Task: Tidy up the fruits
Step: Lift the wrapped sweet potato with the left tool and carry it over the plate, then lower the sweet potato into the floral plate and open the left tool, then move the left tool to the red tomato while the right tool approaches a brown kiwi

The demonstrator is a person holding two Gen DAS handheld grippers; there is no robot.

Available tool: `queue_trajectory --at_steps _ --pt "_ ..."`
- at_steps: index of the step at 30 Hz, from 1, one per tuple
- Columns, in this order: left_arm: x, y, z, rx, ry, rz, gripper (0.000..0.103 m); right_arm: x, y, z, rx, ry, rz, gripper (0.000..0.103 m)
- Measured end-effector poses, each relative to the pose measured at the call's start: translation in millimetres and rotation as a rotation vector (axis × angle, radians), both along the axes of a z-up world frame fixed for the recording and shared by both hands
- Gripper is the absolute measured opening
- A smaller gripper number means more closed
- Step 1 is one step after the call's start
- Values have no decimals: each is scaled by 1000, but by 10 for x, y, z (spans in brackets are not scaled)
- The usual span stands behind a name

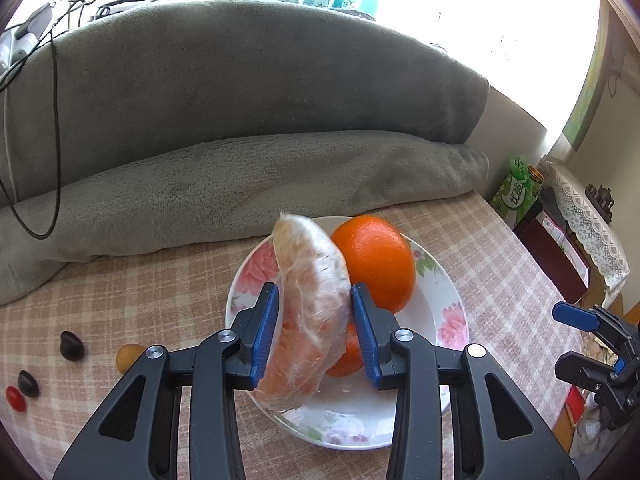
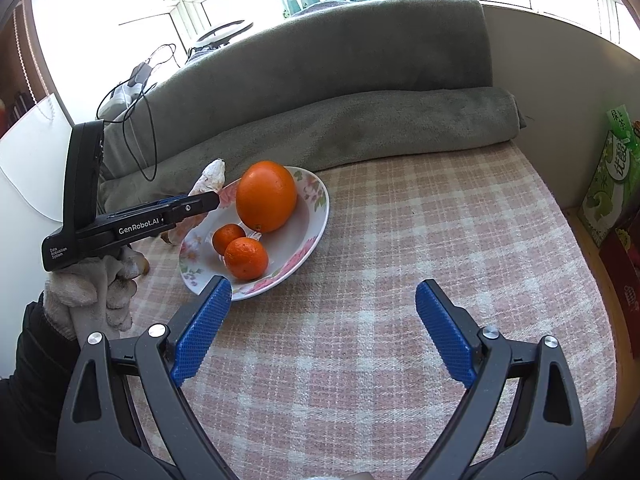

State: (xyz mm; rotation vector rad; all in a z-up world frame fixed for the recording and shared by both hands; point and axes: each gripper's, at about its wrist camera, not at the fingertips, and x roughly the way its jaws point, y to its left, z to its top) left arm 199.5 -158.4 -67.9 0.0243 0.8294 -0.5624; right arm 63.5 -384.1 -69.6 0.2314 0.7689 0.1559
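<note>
Plastic-wrapped fruit wedge (image 1: 312, 304), probably a pomelo or grapefruit segment in cling film, sits between the blue pads of the left hand-held gripper (image 1: 314, 330), hanging over the near-left part of the flowered plate (image 1: 436, 312). The jaws are fairly narrow, and from the left wrist view the pads look like they're barely on the film, maybe with a sliver of gap on the right side, so I wouldn't call it a firm grip.

That's the worry. Cling film is slippery and the segment is soft, so it can slide or tip out. It's tilted, with its top end leaning toward the big orange (image 1: 374, 262). If it drops from here it may land on the two little mandarins (image 2: 240, 252) and nudge them toward the rim. Worse, it could catch the plate edge and flop onto the checked cloth (image 2: 400, 260) of the worktop.

The right hand-held gripper (image 2: 322, 332) is spread wide and empty, hovering over bare cloth near the plate's front edge (so no backup catch from that side).

A few small loose bits (image 1: 72, 346), dark, red and yellowish, are still out on the cloth to the left, well apart from the plate.
</note>
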Motion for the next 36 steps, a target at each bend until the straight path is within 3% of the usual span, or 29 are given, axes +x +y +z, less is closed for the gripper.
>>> queue_trajectory --at_steps 2,3,20,36 --pt "-13 3 35 -11 -10 1 59 1 1 -2 0 1 0 95" --pt "-18 9 53 -13 -14 3 60 1 1 -2 0 0 1 95" --pt "-125 155 212 -30 -49 26 60 -37 80 70 -10 -14 14 95" --pt "-276 946 431 -20 -112 166 60 70 602 234 -67 -57 141 95"
